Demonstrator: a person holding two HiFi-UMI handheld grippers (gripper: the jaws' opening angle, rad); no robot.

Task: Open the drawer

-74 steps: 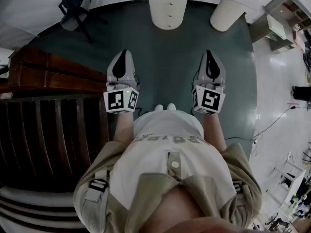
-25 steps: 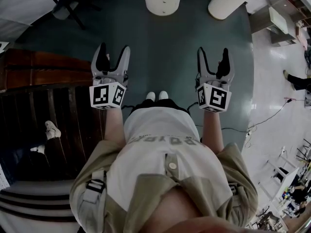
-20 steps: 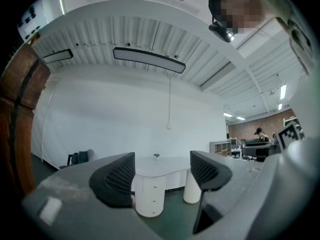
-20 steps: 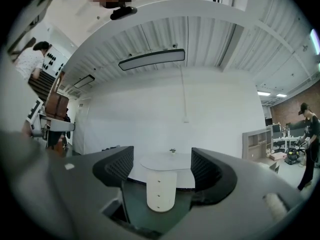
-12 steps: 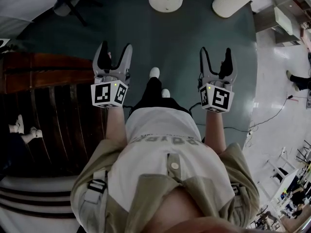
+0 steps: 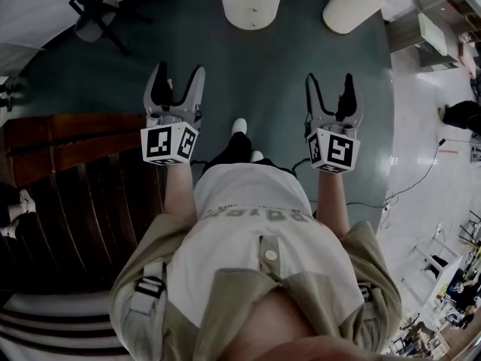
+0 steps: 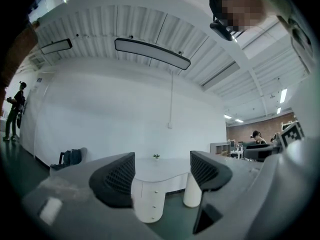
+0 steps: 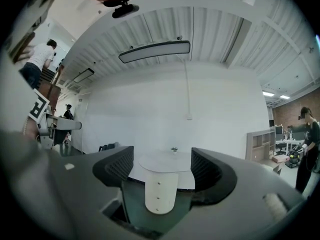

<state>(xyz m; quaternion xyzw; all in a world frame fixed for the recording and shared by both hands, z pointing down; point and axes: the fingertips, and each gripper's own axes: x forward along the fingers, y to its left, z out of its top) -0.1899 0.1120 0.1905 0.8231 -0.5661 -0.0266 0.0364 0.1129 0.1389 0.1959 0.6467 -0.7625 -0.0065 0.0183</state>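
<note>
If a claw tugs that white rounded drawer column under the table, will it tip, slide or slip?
It probably won't tip: the white rounded drawer column sits squarely under the white tabletop and looks joined to it. Its small round knobs look smooth and tiny, so a grip may slip. The curved fronts look rigid, not floppy.

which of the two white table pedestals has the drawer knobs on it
The left pedestal, the wider one: a column of small knobs runs down its front. The right pedestal is plain, with no knobs showing.
</note>
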